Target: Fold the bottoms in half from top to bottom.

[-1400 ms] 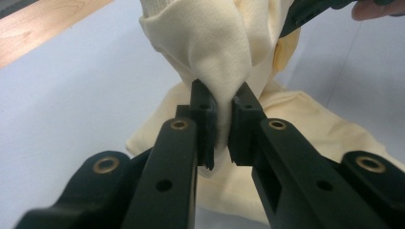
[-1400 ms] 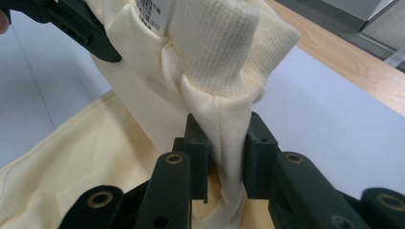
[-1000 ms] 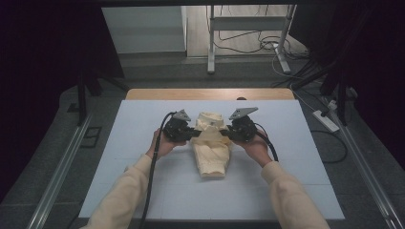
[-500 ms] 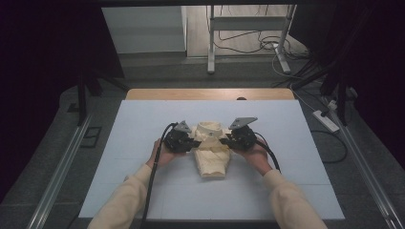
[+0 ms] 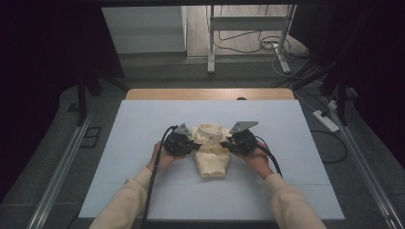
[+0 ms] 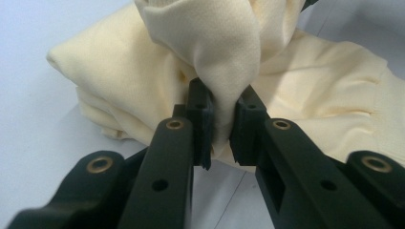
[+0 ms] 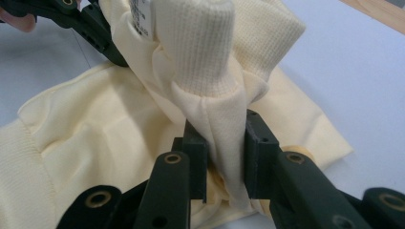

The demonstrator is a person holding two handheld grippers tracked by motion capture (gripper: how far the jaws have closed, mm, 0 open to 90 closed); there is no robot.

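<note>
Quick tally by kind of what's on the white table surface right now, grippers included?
Cream garment: 1
Black grippers: 2, the left gripper and the right gripper, each clamped on a fold of the garment
Total: 3

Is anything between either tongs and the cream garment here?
Nothing visible. The left tongs pinch a fold of the cream knit garment, and the right tongs pinch another fold, fabric directly against the pads on the white table.
</note>
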